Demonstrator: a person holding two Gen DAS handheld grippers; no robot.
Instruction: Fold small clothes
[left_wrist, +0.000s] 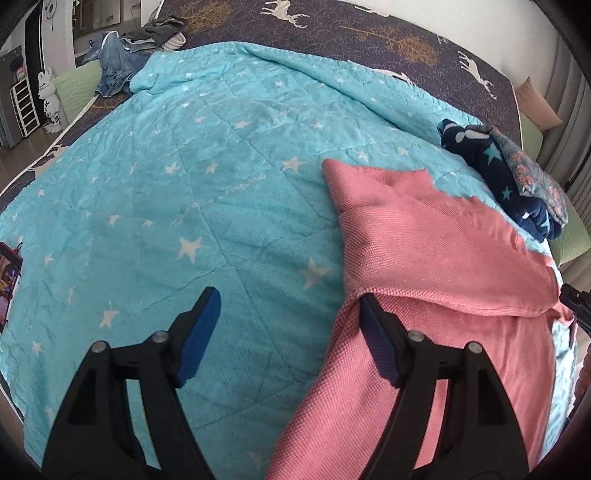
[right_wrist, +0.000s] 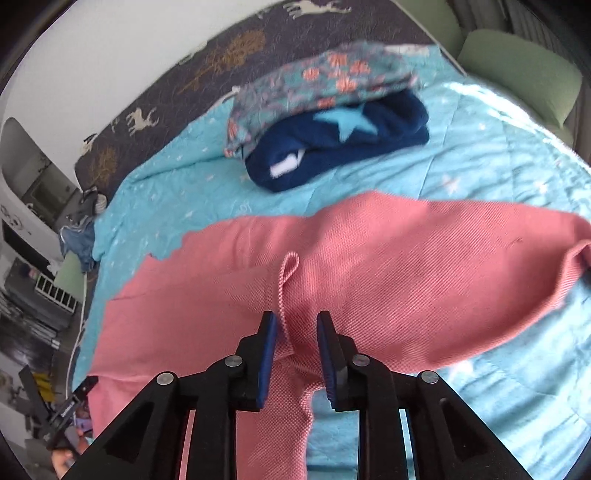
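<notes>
pink woven-cotton garment (left_wrist: 436, 258) lies partly folded on the turquoise quilted blanket with white stars (left_wrist: 184, 184), toward the right side of the left wrist view, its upper part doubled over so a hemmed edge runs across the lower part. the left gripper (left_wrist: 288, 332) has its jaws spread wide with nothing between them: the left blue-padded finger sits over bare blanket, and the right finger rests at the garment's left edge, just where the folded hem begins. it has hold of nothing.

in the right wrist view the same pink garment (right_wrist: 369, 266) spreads across the middle of the frame, with a narrow strip and small loop of its fabric standing up between the fingers. the right gripper (right_wrist: 295, 332) has its jaws only partly apart, 1 on each side of that strip; i cannot tell whether the pads actually pinch the cloth or only flank it.

beyond the garment, a small stack of 2 folded pieces sits on the blanket: a dark navy fleece item with a light blue star (right_wrist: 343, 147) underneath and a grey-green floral-print cloth with orange flowers (right_wrist: 321, 81) on top. the stack is apart from the pink garment. under the blanket lies a dark bedsheet printed with white deer and gold trees (left_wrist: 388, 33). a heap of denim and grey clothes (left_wrist: 122, 55) lies at the far corner of the bed.
</notes>
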